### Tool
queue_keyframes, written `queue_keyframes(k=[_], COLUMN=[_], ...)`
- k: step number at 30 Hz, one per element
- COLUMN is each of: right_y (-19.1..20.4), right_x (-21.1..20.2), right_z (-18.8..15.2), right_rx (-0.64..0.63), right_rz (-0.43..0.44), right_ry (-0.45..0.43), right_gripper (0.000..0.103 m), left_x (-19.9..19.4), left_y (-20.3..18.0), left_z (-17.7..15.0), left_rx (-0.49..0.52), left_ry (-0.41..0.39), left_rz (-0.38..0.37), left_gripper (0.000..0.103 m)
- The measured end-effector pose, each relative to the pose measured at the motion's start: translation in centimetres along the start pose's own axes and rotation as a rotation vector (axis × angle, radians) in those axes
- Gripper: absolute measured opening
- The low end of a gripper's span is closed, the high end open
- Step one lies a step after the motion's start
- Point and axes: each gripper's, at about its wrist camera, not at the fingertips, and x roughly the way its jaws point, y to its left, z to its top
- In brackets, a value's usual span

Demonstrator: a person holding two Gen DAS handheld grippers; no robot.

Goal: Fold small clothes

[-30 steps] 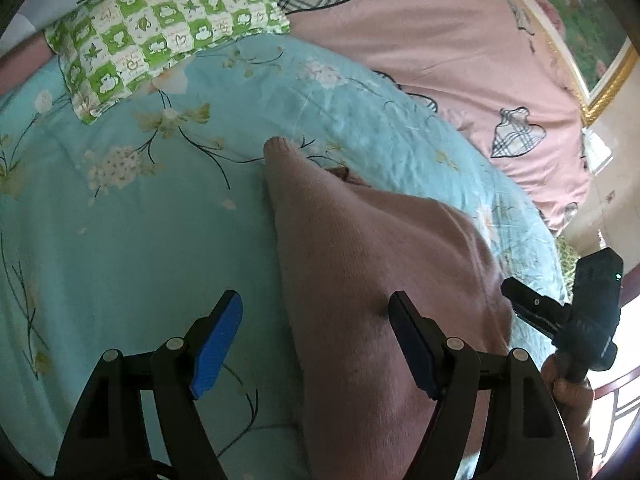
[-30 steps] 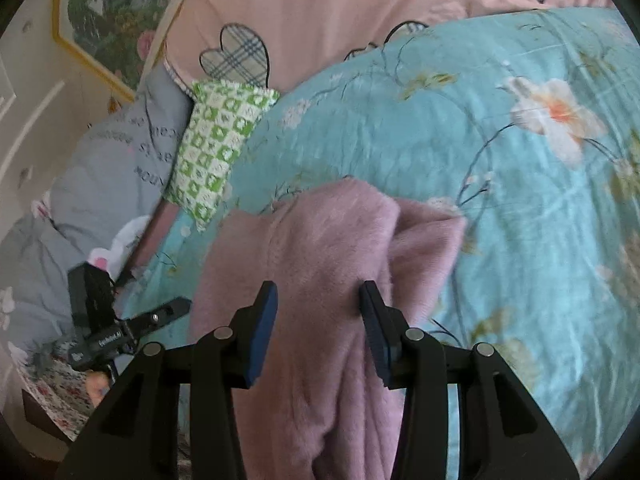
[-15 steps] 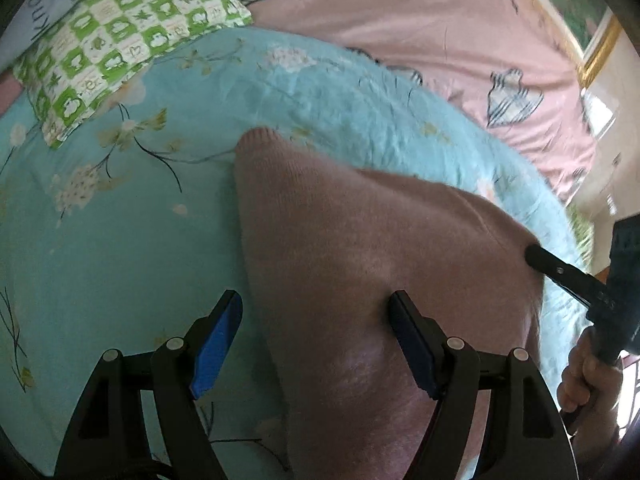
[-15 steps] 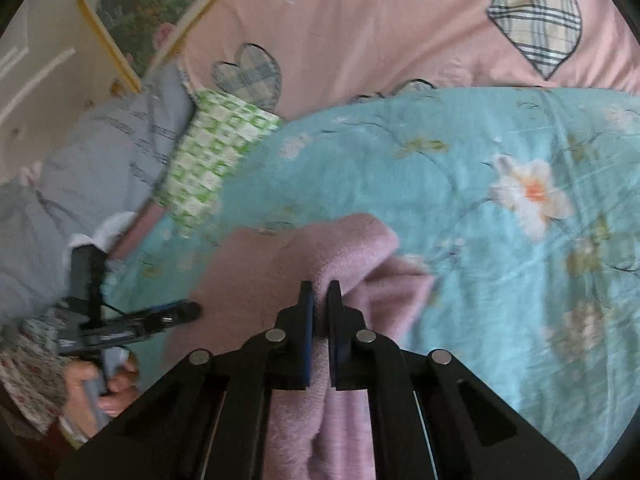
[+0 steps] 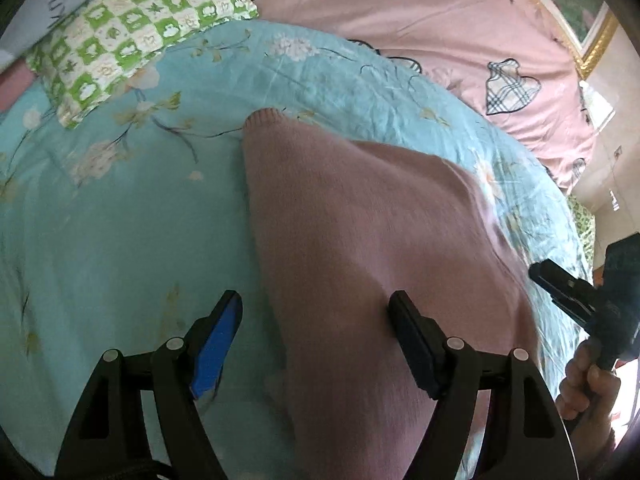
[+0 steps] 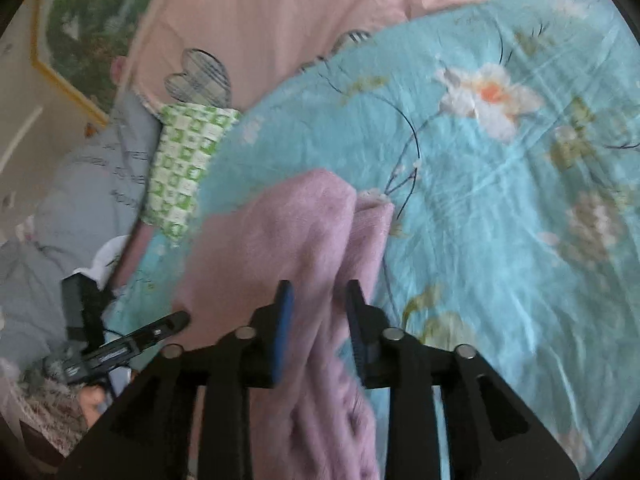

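Observation:
A pink knitted garment (image 5: 360, 240) lies on the turquoise floral bedspread (image 5: 100, 240). My left gripper (image 5: 316, 320) is open above its near left part, one finger over the bedspread, the other over the cloth. In the right wrist view the same garment (image 6: 280, 248) shows fuzzy and bunched. My right gripper (image 6: 320, 320) stands part open, with a fold of the cloth between its fingers. The right gripper also shows in the left wrist view (image 5: 560, 284), at the garment's right edge. The left gripper also shows in the right wrist view (image 6: 132, 340), at lower left.
A green and white checked pillow (image 5: 132, 32) lies at the far left. A pink quilt with plaid hearts (image 5: 440, 20) lies behind. A grey cloth with lettering (image 6: 92, 192) lies at the left. A framed picture (image 6: 80, 40) hangs on the wall.
My right gripper shut on the garment's fold half a second ago and has now opened part way. The garment's right side has dropped and flattened. My left gripper stayed open.

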Motion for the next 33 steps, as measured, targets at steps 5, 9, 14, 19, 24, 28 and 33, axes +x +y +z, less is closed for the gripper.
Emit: queue_keyframes(k=[5, 9, 14, 19, 24, 28, 33], right_y=[1.6, 1.7, 2.2, 2.5, 0.1, -1.0, 0.0], right_x=[-2.6, -1.5, -1.7, -4.6, -0.9, -0.8, -2.8], right_z=[-4.4, -7.6, -8.4, -7.0, -9.2, -9.4, -8.7], right_rx=[-0.064, -0.091, -0.126, -0.197, -0.206, -0.137, -0.131], right_rz=[0.055, 0.02, 0.006, -0.068, -0.173, -0.131, -0.147], right_ry=[0.028, 0.089, 0.095, 0.053, 0.143, 0.122, 0.113], right_gripper=[0.03, 0.03, 0.006, 0.006, 0.006, 0.005, 0.026], left_x=[-2.6, -2.6, -2.2, -1.7, -0.2, -0.7, -2.9], left_y=[0.4, 0.7, 0.4, -0.9, -0.7, -0.6, 0.0], left_z=[-3.7, -5.8, -6.5, -7.4, -9.0, -9.4, -9.5], left_rx=[-0.011, -0.009, -0.004, 0.046, 0.039, 0.053, 0.047], left_ry=[0.005, 0.04, 0.064, 0.091, 0.119, 0.112, 0.079], left_rz=[-0.016, 0.004, 0.026, 0.038, 0.06, 0.058, 0.038], left_gripper=[0.076, 0.076, 0.076, 0.077, 0.079, 0.079, 0.077])
